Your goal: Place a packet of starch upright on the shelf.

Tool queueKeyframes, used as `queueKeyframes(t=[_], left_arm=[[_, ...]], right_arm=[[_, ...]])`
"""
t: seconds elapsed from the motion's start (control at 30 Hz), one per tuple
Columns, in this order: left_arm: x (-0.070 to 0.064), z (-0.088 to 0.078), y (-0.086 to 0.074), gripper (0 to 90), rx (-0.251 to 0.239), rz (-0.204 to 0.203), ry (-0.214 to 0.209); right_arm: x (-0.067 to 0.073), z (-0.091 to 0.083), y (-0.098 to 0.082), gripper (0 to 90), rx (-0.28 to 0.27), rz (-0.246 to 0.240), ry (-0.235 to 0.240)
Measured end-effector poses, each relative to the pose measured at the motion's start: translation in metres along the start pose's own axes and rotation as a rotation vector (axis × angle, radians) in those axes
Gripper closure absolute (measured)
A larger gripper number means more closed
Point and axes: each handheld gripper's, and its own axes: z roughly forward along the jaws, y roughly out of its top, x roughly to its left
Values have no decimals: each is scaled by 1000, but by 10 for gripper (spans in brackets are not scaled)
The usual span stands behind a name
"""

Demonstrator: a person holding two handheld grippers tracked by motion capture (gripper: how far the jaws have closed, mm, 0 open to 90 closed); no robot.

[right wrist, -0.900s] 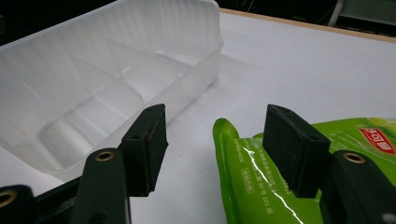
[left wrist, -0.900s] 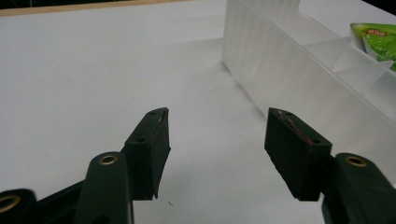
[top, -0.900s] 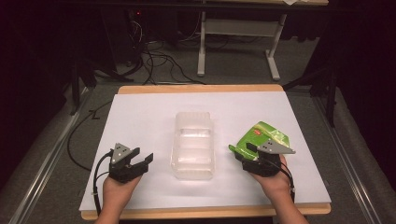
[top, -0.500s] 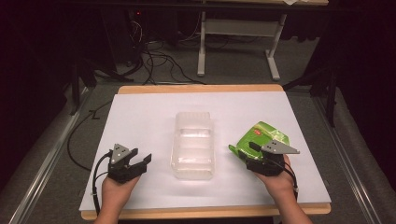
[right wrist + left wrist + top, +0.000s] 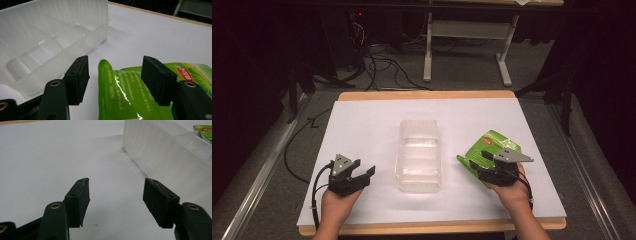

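The right gripper (image 5: 113,75) straddles, jaws wide, a glossy green pouch (image 5: 130,92) beside the ribbed, translucent plastic tray (image 5: 45,45) mid-desk.

We see a glossy green pouch (image 5: 125,92) lying flat between our right gripper's (image 5: 115,82) spread jaws, beside a clear plastic tray (image 5: 47,45).

Glossy film, frosted plastic, matt paper-white top

The green pouch (image 5: 125,92) beside the tray (image 5: 418,156) is shiny crinkled film catching a bright glare; the tray is translucent, ribbed, milky plastic. Both lie on a smooth matt white sheet (image 5: 362,130) edged in pale wood. The right gripper (image 5: 115,75) has dull black rubbery pads (image 5: 155,80).
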Motion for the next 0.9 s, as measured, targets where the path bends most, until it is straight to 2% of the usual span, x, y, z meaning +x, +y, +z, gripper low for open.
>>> queueKeyframes(t=[0.17,0.2,0.3,0.57,0.67,0.9], left_arm=[[-1,1,0,386,7,0,0],[-1,1,0,387,16,0,0],[-1,2,0,392,23,2,-4],[-4,5,-1,396,42,11,-16],[-4,5,-1,387,40,27,-10],[-5,6,-2,382,48,41,-11]], right_arm=[[-12,-3,-2,400,-7,37,-26],[-20,-5,-3,400,-5,52,-43],[-30,-6,-5,400,-5,84,-59],[-51,-11,-10,399,1,125,-109],[-63,-13,-13,399,6,133,-129],[-94,-22,-24,395,14,211,-204]])
